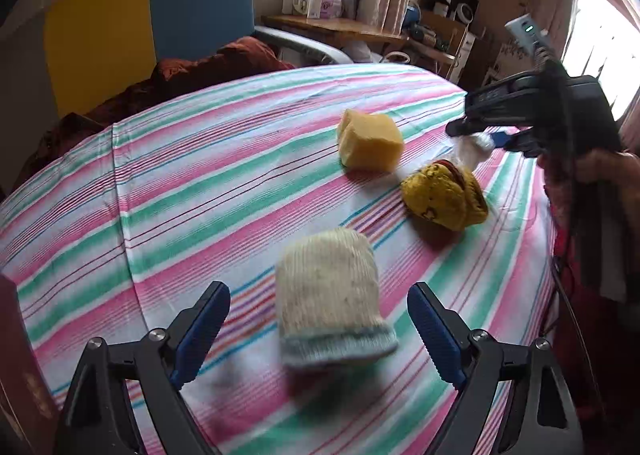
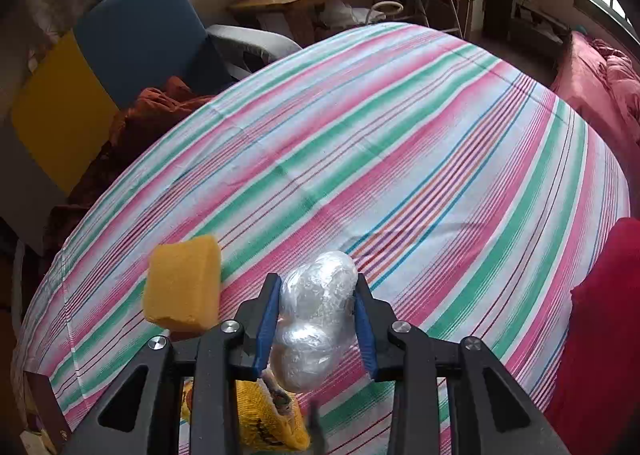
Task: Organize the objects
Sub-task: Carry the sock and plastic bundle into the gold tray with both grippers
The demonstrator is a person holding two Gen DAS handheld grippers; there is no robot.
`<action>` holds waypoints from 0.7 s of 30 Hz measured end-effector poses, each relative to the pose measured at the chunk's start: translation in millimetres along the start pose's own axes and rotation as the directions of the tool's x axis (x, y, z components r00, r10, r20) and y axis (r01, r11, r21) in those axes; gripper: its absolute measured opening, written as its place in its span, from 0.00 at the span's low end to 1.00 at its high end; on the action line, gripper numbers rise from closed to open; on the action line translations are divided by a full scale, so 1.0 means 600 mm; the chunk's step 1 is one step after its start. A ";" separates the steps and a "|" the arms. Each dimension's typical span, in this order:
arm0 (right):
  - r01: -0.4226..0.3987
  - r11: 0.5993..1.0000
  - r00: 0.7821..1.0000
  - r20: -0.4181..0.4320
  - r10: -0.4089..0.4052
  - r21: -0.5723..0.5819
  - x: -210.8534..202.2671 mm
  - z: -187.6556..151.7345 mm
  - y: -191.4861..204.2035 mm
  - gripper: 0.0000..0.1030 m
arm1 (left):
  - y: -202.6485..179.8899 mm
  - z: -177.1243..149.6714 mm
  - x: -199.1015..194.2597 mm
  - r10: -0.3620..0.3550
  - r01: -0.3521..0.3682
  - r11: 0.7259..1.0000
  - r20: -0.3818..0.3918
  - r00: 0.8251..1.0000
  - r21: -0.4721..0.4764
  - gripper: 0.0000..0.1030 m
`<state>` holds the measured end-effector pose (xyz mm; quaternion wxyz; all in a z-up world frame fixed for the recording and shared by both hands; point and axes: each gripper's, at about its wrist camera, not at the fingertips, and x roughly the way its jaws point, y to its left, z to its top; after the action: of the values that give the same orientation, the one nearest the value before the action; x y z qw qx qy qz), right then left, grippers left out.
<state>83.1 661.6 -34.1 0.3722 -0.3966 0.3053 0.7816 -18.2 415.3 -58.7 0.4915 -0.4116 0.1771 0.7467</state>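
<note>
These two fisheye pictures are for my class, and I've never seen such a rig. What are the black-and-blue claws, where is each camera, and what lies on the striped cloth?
A person holds a two-finger tool in each hand; each carries a camera looking along its fingers. The left tool stands open before a cream knitted sock with a pale blue cuff. The right tool grips a white plastic-wrapped bundle. On the striped cloth also lie a yellow sponge block and a mustard-yellow knitted sock.
</note>
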 end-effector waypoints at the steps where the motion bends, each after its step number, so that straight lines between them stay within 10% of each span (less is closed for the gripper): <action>1: -0.010 1.000 1.000 0.027 0.011 -0.021 -0.012 -0.001 0.006 0.33 | -0.001 0.004 0.007 -0.005 0.005 1.000 -0.016 1.000 -0.008 0.78; 4: -0.048 0.997 0.997 0.063 0.052 -0.068 -0.021 0.001 0.030 0.33 | 0.005 0.013 0.040 -0.022 0.017 0.999 -0.093 0.995 -0.050 0.57; 13: -0.293 0.926 0.951 0.032 0.309 -0.239 -0.029 -0.018 0.119 0.33 | -0.012 -0.007 0.037 0.029 -0.029 0.999 -0.015 0.999 0.014 0.53; 21: -0.375 0.807 0.925 -0.130 0.356 -0.456 -0.012 -0.083 0.210 0.33 | -0.007 -0.058 -0.006 0.111 -0.110 0.993 0.025 0.994 -0.044 0.52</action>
<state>1.6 553.1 -29.8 0.1010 -0.4237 0.1827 0.8814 1.3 391.9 -75.9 0.4430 -0.4013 0.1769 0.7819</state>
